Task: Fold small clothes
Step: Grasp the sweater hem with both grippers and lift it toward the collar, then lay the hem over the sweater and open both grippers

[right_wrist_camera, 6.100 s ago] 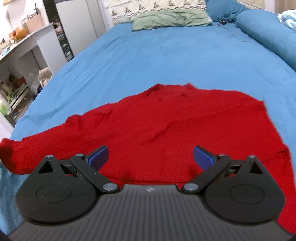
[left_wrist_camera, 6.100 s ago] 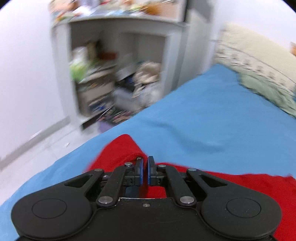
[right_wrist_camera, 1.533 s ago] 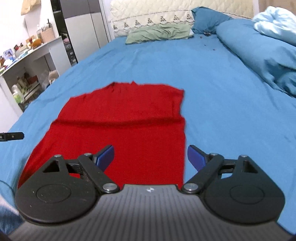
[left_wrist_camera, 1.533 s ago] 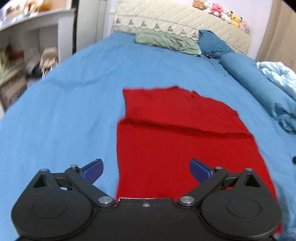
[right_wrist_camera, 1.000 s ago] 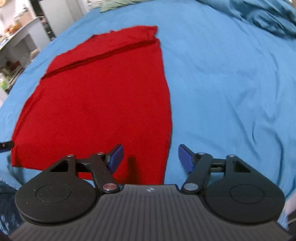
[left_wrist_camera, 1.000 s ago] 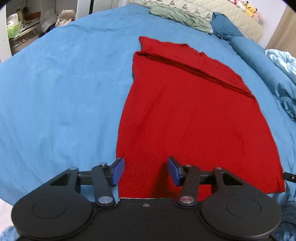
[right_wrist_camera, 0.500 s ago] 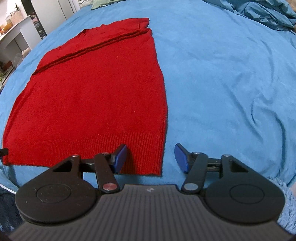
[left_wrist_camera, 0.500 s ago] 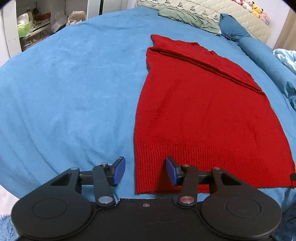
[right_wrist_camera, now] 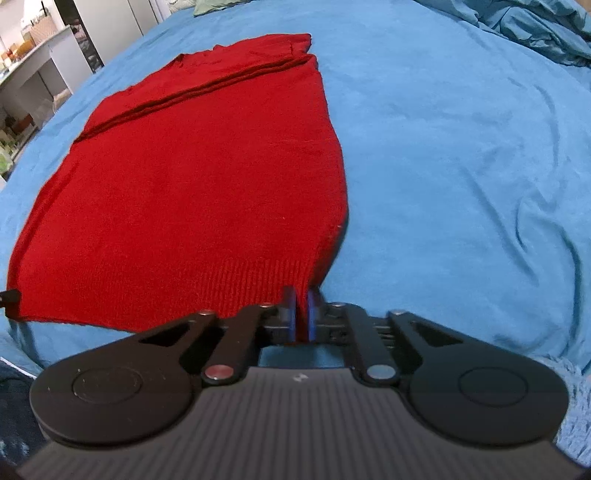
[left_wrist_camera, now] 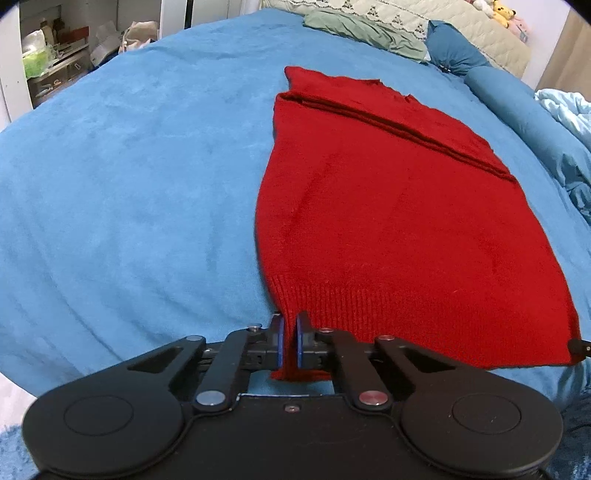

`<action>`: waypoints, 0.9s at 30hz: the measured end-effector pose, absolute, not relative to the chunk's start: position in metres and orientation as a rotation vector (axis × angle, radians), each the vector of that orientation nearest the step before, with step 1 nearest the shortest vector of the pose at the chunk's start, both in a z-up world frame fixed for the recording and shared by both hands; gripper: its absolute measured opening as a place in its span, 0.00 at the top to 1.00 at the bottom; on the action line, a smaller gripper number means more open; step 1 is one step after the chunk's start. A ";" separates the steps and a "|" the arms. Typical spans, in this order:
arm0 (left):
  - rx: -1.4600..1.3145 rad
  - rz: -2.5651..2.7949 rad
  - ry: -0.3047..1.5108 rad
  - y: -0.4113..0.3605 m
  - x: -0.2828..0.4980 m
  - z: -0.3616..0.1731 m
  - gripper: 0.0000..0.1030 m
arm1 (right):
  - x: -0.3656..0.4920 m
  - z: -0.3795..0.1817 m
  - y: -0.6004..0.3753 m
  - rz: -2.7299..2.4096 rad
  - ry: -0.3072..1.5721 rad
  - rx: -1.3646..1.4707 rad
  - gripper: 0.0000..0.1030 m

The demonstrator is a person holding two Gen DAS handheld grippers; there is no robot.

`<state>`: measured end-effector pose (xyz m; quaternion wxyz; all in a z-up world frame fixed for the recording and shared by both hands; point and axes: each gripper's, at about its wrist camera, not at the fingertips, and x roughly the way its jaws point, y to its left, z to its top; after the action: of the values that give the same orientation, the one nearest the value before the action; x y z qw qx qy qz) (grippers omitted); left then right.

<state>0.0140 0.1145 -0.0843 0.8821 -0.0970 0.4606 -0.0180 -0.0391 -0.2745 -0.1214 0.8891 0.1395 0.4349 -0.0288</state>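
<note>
— Both sets of jaws have snapped together since half a second ago, when each stood half open over a near corner of the red sweater [left_wrist_camera: 399,229]. What does the left wrist view give now?

— The left gripper [left_wrist_camera: 289,341] sits at lower centre of the frame with its blue pads [left_wrist_camera: 280,345] drawn close, pinching the ribbed hem at the sweater's lower left corner. A strip of red knit shows between and below the pads.

— And the other side?

— In the right wrist view the right gripper [right_wrist_camera: 300,317] is clamped on the hem's lower right corner. The cloth is drawn up slightly into the jaws there, and its edge casts a dark shadow on the blue bedsheet [right_wrist_camera: 461,147].

— Where does the sweater lie?

— Flat on the sheet, running from the bottom centre of each frame up toward the top. A folded-over layer crosses it near the far end as a dark diagonal ridge. In the left view it fills the right half of the frame; in the right view, the left half.

— Anything around it?

— In the left view, a green pillow [left_wrist_camera: 362,27] and a cream quilted headboard [left_wrist_camera: 461,29] along the top, a teal bolster [left_wrist_camera: 517,99] at upper right, cluttered shelves [left_wrist_camera: 55,62] at upper left. At the right edge a small black tip [left_wrist_camera: 578,347] touches the hem's far corner; I cannot tell more than that it is dark and slim.
</note>
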 end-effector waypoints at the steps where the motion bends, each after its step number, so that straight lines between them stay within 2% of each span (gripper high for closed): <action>1: -0.204 -0.040 0.951 0.115 0.012 -0.080 0.95 | -0.041 -0.119 -0.277 -0.061 0.896 0.308 0.80; 8: -0.251 -0.089 0.841 0.118 0.009 -0.026 0.95 | -0.049 -0.074 -0.311 0.001 0.774 0.496 0.80; 13: -0.293 -0.105 0.712 0.125 0.052 0.024 0.96 | -0.009 -0.026 -0.343 0.078 0.647 0.596 0.80; 18: -0.296 -0.104 0.588 0.124 0.147 0.071 0.97 | 0.084 0.022 -0.366 0.130 0.542 0.585 0.81; 21: -0.295 -0.074 0.556 0.122 0.231 0.084 1.00 | 0.165 0.041 -0.378 0.126 0.515 0.586 0.81; 24: -0.269 -0.022 0.561 0.118 0.309 0.071 1.00 | 0.253 0.035 -0.383 0.098 0.533 0.599 0.81; 27: -0.230 0.005 0.608 0.115 0.380 0.028 1.00 | 0.329 0.000 -0.381 0.061 0.578 0.569 0.81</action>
<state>0.3803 0.1146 0.0283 0.9477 -0.1128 0.2985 0.0023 0.3295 -0.3805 -0.0001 0.9184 0.2766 0.2813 0.0297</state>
